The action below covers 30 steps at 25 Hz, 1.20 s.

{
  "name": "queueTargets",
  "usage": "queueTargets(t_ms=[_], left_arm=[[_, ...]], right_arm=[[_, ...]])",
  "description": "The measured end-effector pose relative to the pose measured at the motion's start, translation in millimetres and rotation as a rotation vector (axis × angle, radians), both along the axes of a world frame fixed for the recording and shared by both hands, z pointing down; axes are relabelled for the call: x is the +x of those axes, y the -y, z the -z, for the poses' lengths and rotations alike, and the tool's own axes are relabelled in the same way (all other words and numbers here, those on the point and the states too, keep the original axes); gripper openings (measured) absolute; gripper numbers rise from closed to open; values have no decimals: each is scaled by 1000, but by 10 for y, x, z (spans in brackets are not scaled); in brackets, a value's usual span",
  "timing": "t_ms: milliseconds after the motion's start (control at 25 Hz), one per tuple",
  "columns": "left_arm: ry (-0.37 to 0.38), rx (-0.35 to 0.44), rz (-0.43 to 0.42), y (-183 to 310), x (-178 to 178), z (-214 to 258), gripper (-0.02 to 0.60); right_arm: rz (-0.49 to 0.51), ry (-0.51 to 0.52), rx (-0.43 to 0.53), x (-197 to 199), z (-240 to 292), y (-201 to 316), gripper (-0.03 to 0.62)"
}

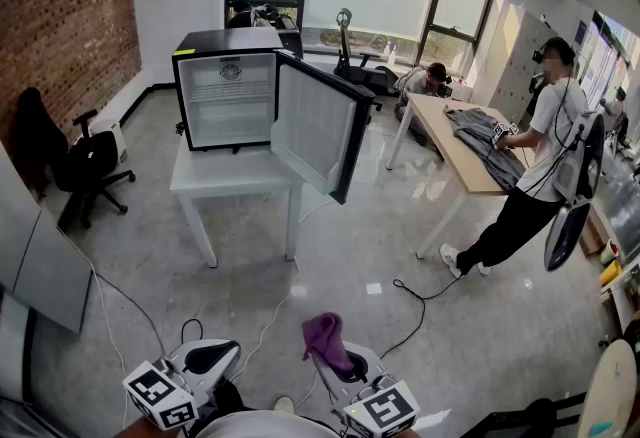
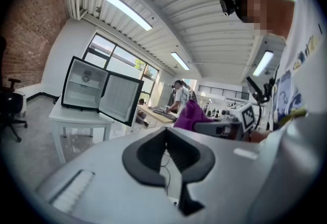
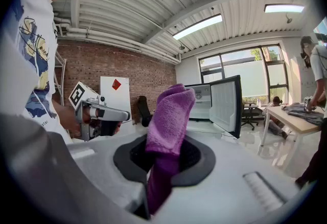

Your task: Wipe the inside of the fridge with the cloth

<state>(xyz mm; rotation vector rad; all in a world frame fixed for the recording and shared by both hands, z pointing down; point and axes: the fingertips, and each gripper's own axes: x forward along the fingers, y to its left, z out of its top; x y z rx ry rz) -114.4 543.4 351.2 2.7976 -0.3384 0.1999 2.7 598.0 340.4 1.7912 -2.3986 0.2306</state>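
The grey floor (image 1: 330,276) separates the operator from the work area; a black cable (image 1: 425,294) lies across it to the right of the direct path. The white table (image 1: 232,186) stands well apart from the operator and carries the mini fridge (image 1: 228,98). The fridge door (image 1: 320,131) is swung wide open to the right, exposing the white interior and its wire shelf (image 1: 228,89).

The left gripper (image 2: 166,152) is held low near the body. Its jaws are pressed together with nothing between them. The right gripper (image 3: 164,159) pinches the purple cloth (image 3: 168,113), which stands up in a loose fold above the jaws.

Wiping is judged not yet begun; the step in hand is the approach. To do it well, the operator walks clear of the cable, keeps the pinch firm, and enters left of the door edge. Presenting the free fold flat to the interior walls likely gives better contact than the jaw tips.
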Motion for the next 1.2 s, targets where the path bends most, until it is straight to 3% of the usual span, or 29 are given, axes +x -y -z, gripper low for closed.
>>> queueTargets(t_ms=[480,880,1200], left_arm=[[36,81,8,92,16,-33,6],[73,76,68,327,-29,13,6],[71,60,116,839,-49,-37,6]], right_arm=[[-7,-7,-69,107,-201,83,55],[10,25,-83,186,-206,426,55],[2,6,-78,284,-237,1018,55]])
